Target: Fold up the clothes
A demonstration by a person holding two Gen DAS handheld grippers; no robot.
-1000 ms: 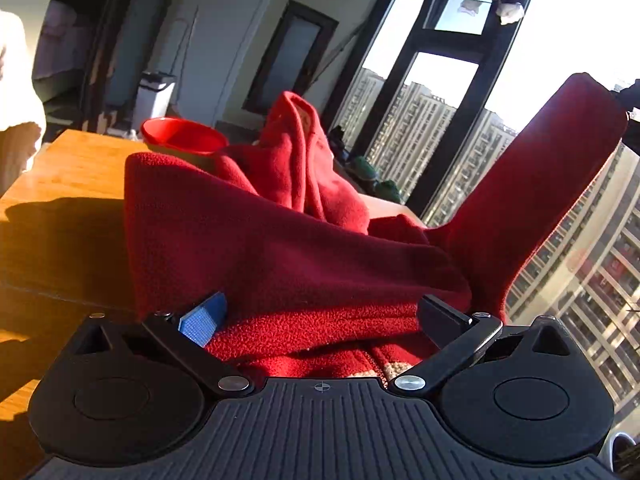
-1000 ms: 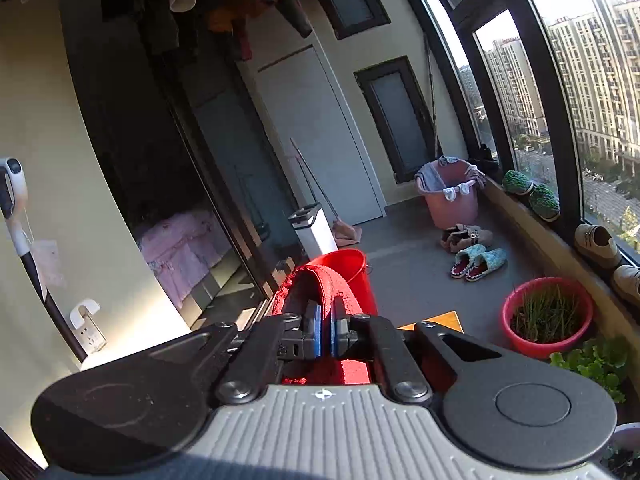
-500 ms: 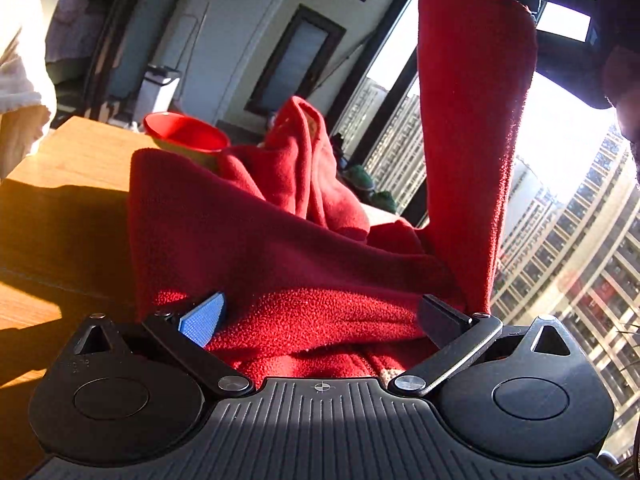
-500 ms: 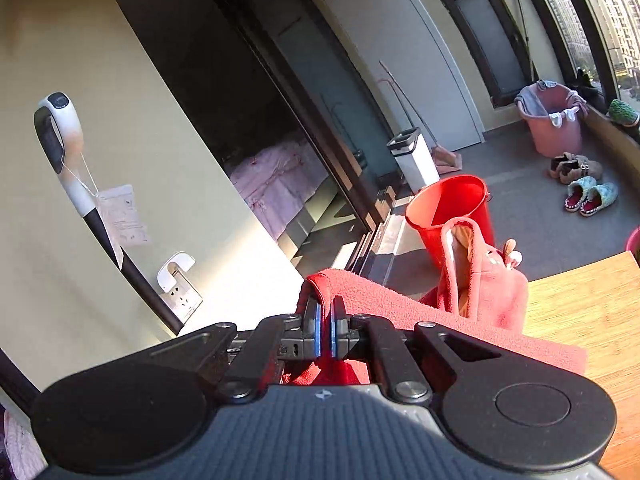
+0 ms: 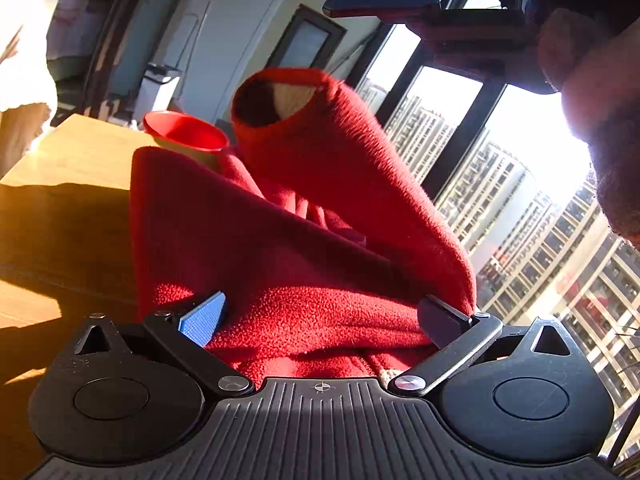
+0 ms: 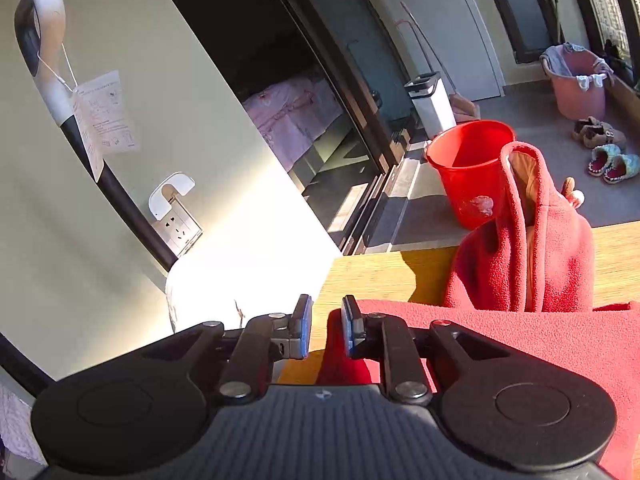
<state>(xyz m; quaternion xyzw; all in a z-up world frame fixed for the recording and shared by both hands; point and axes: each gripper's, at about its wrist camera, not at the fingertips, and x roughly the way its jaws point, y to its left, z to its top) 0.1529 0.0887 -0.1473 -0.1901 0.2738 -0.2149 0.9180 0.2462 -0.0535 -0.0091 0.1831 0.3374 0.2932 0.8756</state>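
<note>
Fleece garment spread on the tabletop, bucket beyond its far edge.
In the right wrist view the hood stands at 2 o'clock; the bucket sits on the floor behind it at 1 o'clock, the bin farther back, the laundry basket and slippers toward 2 o'clock, the wall socket at 10 o'clock.

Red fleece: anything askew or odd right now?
Yes. The red fleece is not flat: its hood stands upright on the wooden table, and in the left wrist view a sleeve arches in mid-air, cuff open.
</note>
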